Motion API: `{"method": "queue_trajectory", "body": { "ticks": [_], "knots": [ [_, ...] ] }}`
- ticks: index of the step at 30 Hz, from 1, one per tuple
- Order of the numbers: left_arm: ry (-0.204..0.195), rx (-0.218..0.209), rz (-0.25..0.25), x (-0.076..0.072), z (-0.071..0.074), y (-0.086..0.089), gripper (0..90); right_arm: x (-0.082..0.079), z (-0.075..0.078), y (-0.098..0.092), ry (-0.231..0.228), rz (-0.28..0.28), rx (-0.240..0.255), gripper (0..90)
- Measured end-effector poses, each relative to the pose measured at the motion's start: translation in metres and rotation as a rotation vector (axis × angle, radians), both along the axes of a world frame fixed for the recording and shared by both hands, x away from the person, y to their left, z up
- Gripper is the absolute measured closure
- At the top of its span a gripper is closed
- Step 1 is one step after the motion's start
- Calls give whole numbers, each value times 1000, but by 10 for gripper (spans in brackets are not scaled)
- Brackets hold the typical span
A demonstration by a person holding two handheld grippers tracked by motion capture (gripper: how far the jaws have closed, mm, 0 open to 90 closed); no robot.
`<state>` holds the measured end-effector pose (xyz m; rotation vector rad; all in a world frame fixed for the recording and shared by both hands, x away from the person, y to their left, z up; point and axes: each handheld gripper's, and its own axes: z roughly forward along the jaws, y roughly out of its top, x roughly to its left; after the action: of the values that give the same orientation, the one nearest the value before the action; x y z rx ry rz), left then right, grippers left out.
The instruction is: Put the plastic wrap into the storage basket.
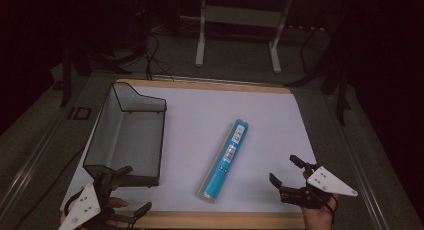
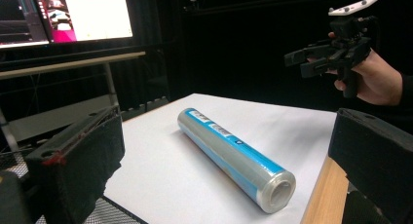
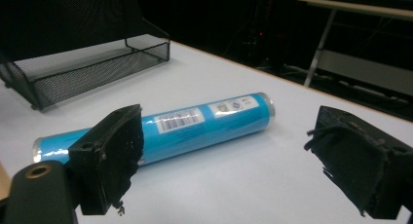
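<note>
Item 1: blue roll [image 1: 227,161] of wrapped film w/ barcode label, lying flat on the white sheet [image 1: 280,120], slightly diagonal, near end toward us, far end toward table's back. It sits approx. mid-sheet, betw. the two grippers, touching neither.

Item 2: black mesh tray [image 1: 128,137], left side of sheet, just beside the roll but apart from it; tall back wall at far end, low lip near us. Nothing seen inside.

Item 3: right gripper [image 1: 290,176], near-right corner of sheet, raised off the surface per left gripper view. Jaws spread wide, nothing betw. them; in its own view the roll lies ahead, crossing behind the left-hand jaw.

Item 4: left gripper [image 1: 129,189], near-left corner, by the tray's front lip. Jaws likewise released, holding nothing.

Step in hand, as we judge it: reach for the roll w/ the right gripper, likely for placing in the tray.

Handling notes: roll is round and glossy, so we reckon it'll spin or skid if pinched off-centre. We'd come down across its axis, near the middle by the barcode, one jaw each side, pads level w/ the widest part before closing. Keep jaws fully apart til they straddle it; a nudge from one pad alone could send it rolling toward the sheet's edge.
</note>
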<state>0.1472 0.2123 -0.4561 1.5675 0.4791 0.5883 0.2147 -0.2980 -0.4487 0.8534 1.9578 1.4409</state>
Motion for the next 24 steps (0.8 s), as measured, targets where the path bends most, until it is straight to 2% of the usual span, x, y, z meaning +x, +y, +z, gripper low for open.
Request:
{"method": "queue_trajectory", "body": {
  "ticks": [3, 8, 11, 17, 20, 23, 24],
  "knots": [
    [1, -1, -6, 0, 0, -1, 6, 0, 0, 1, 23, -8, -23, 112],
    [-1, -2, -3, 0, 0, 0, 6, 0, 2, 3, 42, 25, -35, 112],
    [-3, 0, -3, -1, 0, -1, 6, -1, 3, 7, 31, 29, -75, 112],
    [-11, 5, 7, -2, 0, -2, 6, -3, 2, 21, 54, 93, -138, 116],
    [-10, 27, 10, -2, -1, -3, 6, -5, 5, 29, 36, 93, -166, 114],
    [-8, 24, 9, -1, -1, -3, 6, -6, 6, 34, 16, 79, -192, 112],
    [-3, 24, 5, -1, -1, -3, 6, -7, 6, 42, -1, 70, -233, 112]
  ]
}}
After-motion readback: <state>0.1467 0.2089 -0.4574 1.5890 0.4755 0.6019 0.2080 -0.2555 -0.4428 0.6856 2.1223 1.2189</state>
